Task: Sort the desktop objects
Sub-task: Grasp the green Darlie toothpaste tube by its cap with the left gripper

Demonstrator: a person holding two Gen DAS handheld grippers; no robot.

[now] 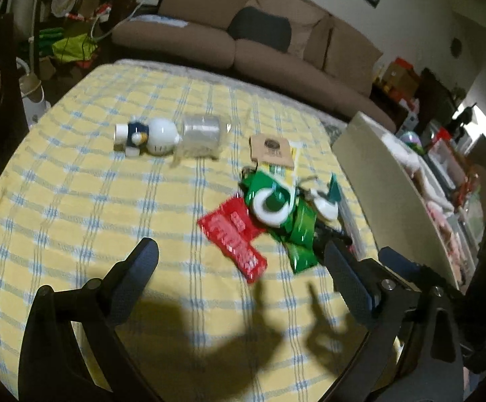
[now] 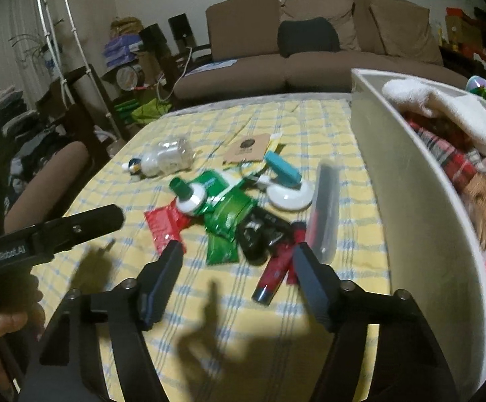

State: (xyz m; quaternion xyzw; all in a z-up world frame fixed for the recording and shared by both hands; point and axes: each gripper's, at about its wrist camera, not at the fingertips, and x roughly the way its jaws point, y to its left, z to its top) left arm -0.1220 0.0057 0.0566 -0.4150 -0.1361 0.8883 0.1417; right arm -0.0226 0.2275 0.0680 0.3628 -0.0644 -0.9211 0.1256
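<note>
Sorting looks barely begun: the pile [image 2: 243, 211] and bottle [image 1: 162, 139] lie on the desk [image 1: 75, 207]; both tools [image 1: 243, 268] [image 2: 236, 268] gape empty.

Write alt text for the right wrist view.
The open right gripper hovers empty over a yellow checked table, pointing at a heap of green packets, a red packet and a red tube. A white bin stands right; the left gripper enters from left.
</note>
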